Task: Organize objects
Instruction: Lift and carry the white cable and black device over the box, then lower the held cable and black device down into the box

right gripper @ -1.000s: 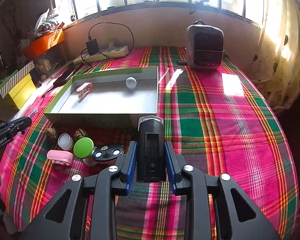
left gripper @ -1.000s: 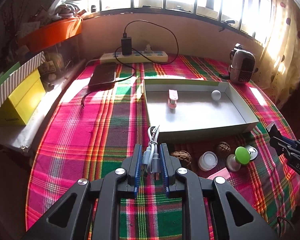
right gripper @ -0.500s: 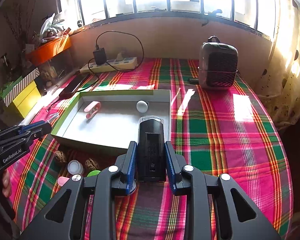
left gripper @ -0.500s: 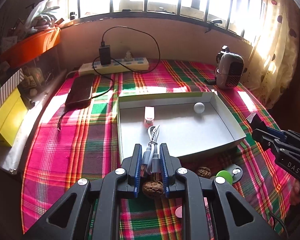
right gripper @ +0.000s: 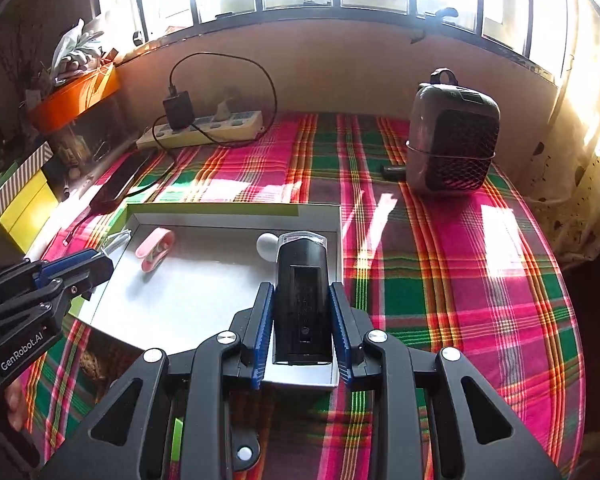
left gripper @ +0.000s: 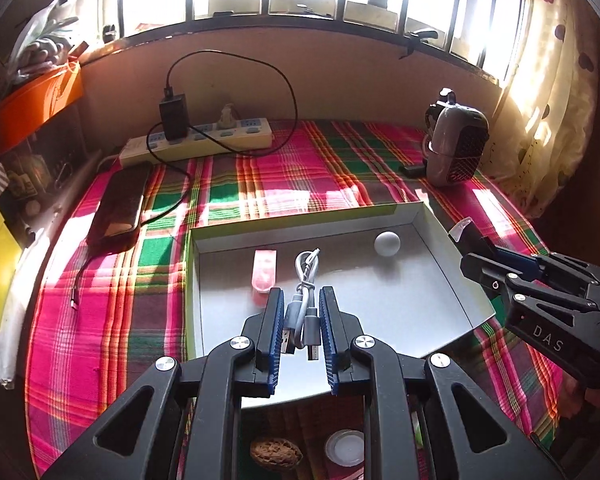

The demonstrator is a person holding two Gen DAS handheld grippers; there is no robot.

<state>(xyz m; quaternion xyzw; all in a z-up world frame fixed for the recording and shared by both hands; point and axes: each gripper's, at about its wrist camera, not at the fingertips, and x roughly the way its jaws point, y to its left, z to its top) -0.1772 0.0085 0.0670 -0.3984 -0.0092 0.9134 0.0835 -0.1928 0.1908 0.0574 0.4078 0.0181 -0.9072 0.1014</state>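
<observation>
My left gripper is shut on a coiled grey USB cable and holds it above the near part of the shallow grey box. My right gripper is shut on a black rectangular device above the box's near right corner. In the box lie a pink clip and a white ball. The right gripper also shows at the right of the left wrist view. The left gripper shows at the left of the right wrist view.
A walnut and a small white jar lie on the plaid cloth before the box. A power strip with charger, a dark phone and a small heater stand behind. Yellow boxes sit far left.
Both grippers have moved forward and up over the box with their loads. The loose items on the cloth have slipped below the fingers in both views.
</observation>
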